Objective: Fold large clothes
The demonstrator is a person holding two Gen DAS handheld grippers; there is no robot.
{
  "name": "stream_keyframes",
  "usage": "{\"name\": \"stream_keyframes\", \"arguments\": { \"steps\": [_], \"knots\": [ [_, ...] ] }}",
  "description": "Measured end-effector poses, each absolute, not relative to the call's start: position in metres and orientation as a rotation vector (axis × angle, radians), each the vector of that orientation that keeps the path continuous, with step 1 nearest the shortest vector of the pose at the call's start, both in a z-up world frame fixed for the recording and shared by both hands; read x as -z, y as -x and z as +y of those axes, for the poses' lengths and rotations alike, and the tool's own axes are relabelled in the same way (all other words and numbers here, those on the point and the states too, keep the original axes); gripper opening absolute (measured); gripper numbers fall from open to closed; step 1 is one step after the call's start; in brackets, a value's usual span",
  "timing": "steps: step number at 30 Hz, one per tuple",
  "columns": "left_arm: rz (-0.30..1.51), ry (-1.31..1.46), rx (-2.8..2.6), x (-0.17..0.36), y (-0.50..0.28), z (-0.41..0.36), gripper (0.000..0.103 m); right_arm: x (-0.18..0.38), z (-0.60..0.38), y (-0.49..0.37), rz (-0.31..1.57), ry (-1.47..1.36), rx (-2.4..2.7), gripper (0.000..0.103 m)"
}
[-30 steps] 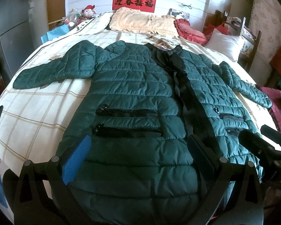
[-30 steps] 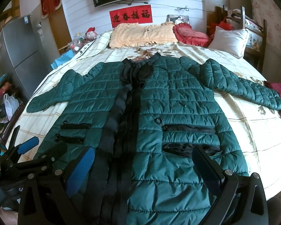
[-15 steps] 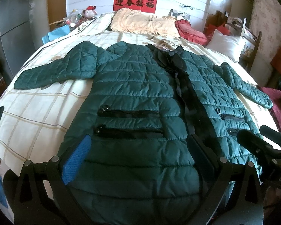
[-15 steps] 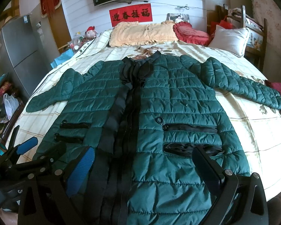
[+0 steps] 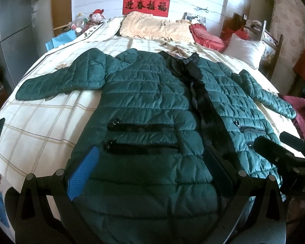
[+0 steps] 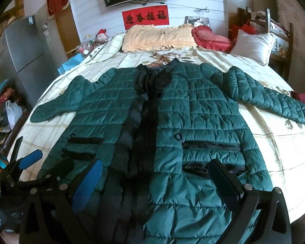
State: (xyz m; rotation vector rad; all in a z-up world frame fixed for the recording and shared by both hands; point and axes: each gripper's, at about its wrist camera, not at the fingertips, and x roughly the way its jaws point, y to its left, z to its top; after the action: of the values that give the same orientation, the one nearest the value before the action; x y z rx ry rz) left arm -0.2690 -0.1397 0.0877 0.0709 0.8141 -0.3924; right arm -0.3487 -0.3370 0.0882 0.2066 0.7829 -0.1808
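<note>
The dark green quilted puffer jacket [image 6: 193,122] lies flat, front up, across the checked cream bedspread [image 5: 40,122], hem at the near edge. Left gripper [image 5: 150,162] and right gripper [image 6: 158,174] hover released above the hem. Risk: slippery padded fabric may slide from a shallow pinch, skewing the fold.

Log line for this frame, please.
stage: pre-fold | jacket: flat on bed, sleeves out | left gripper: open | right gripper: open

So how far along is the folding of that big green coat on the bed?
Only the laying-out looks done: the green coat lies flat on the bed, front up, both sleeves spread. In hand: the left gripper and right gripper hang open over its hem, gripping nothing. All the folding is left, sleeves and body alike.
</note>
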Motion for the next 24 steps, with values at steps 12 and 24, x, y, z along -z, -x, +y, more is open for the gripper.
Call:
{"name": "stream_keyframes", "arguments": {
  "steps": [12, 24],
  "knots": [
    [0.842, -0.047, 0.391, -0.091, 0.258, -0.135, 0.102, -0.093, -0.339, 0.336, 0.778, -0.188, 0.178, 0.103],
    [0.819, -0.018, 0.301, -0.122, 0.197, -0.103, 0.102, -0.120, -0.359, 0.289, 0.744, -0.162, 0.164, 0.103]
  ]
}}
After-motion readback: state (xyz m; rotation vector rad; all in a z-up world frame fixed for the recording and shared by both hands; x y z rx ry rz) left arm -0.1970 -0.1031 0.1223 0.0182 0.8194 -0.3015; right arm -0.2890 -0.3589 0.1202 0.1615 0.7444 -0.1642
